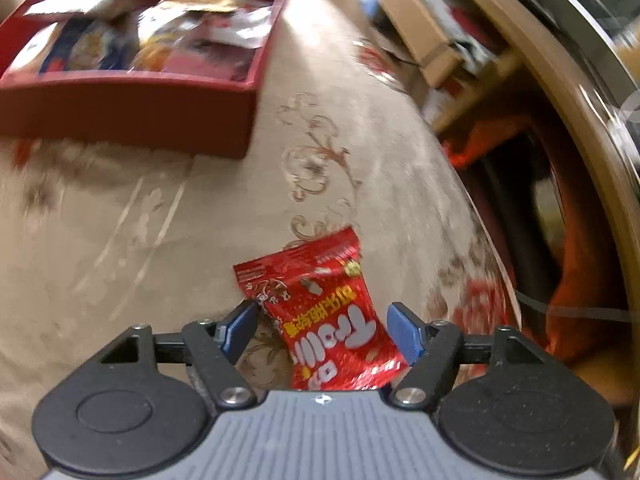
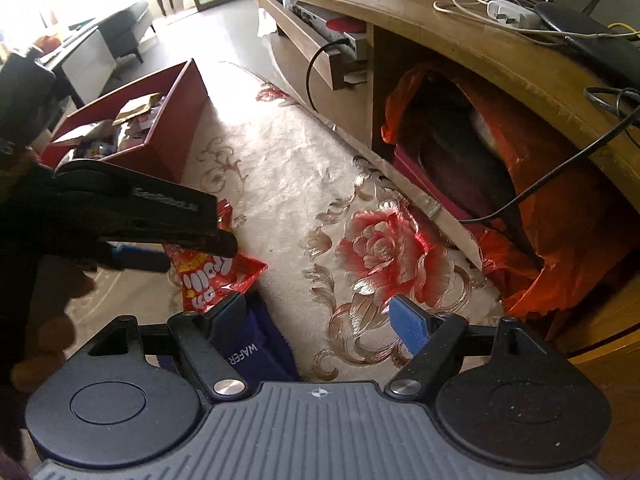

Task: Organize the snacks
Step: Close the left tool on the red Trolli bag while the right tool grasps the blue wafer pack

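Left gripper (image 1: 322, 326): jaws wide, straddling red Trolli packet (image 1: 320, 308) at lower centre on carpet (image 1: 160, 220), pads apart from it. Right gripper (image 2: 318, 322): jaws wide, gripping nothing, purple wafer packet (image 2: 260, 348) beneath left finger. Red box (image 1: 132, 120) of snacks, upper left.

We see the Trolli packet (image 1: 320, 312) on the carpet (image 1: 160, 220), near; the snack-filled box (image 1: 132, 120) far left; wafer pack (image 2: 256, 344) nearest.

Left gripper (image 1: 322, 330): pointed steeply downward, blue pads spread apart, nothing pressed between them. Right gripper (image 2: 320, 326): angled downward, jaws parted wide, nothing gripped. The left gripper is seen at the near left of the right wrist view.
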A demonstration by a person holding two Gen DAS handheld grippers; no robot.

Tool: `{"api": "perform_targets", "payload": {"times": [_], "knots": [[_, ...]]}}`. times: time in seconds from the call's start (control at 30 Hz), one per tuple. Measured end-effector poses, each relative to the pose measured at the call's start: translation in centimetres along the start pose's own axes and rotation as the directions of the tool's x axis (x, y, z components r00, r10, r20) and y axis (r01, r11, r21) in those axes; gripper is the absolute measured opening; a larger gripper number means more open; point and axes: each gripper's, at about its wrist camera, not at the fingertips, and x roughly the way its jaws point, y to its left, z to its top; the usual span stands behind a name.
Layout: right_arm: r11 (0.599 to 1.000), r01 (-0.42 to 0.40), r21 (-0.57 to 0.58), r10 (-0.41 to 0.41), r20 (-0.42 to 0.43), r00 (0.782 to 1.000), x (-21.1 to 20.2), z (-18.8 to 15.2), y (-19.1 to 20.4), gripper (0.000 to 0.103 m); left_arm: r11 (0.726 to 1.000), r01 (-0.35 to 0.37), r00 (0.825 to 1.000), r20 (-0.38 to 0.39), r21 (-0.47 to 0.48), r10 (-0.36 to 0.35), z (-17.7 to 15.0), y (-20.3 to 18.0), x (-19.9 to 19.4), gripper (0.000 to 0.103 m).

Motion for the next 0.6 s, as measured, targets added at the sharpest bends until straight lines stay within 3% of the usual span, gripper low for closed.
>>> {"api": "perform_targets", "payload": {"times": [0.13,0.27,0.43,0.6], "knots": [[1.0,-0.011,0.004,0.011,0.003,1.0,0.0,0.0,-0.3,0.084,0.999,-0.011,1.0,0.018,-0.051,0.011,0.0,-0.4,0.9,0.075],[1.0,-0.021,0.006,0.021,0.013,1.0,-0.2,0.1,-0.4,0.084,0.997,-0.067,0.996,0.056,0.042,0.065,-0.9,-1.6,1.0,0.074],[1.0,-0.02,0.007,0.02,0.018,1.0,-0.4,-0.1,-0.4,0.084,0.98,-0.124,0.99,0.087,0.158,0.111,-1.7,-1.6,0.6,0.056],[1.0,-0.01,-0.001,0.01,0.009,1.0,-0.2,0.0,0.0,0.084,0.953,-0.184,0.98,0.114,0.241,0.16,-2.9,-0.2,-0.2,0.054]]}}
